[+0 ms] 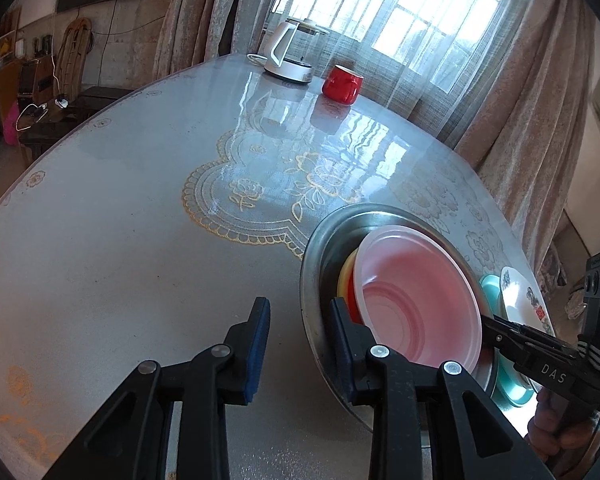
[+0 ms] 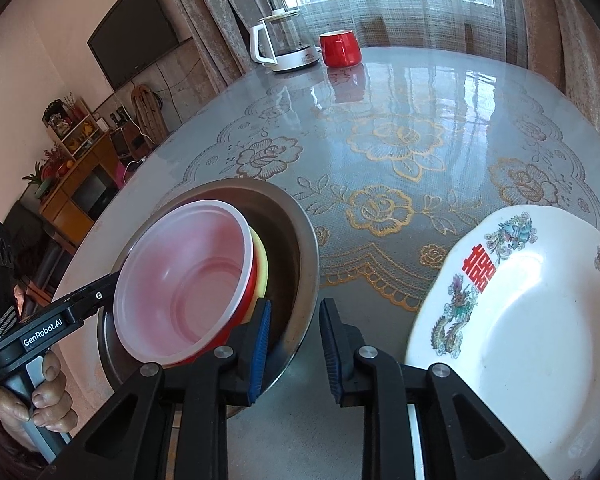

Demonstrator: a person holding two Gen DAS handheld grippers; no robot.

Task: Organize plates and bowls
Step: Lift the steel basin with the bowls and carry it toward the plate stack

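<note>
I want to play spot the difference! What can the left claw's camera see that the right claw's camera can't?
Only the left wrist view shows a teal dish beside the metal basin, tucked under the painted plate.

Only the right wrist view shows the TV on the wall and the plate's dragon pictures and red symbol up close.

Both show the metal basin holding stacked bowls with the clear pink bowl on top, the kettle, the red cup, and both claws open around the basin's rim.
</note>
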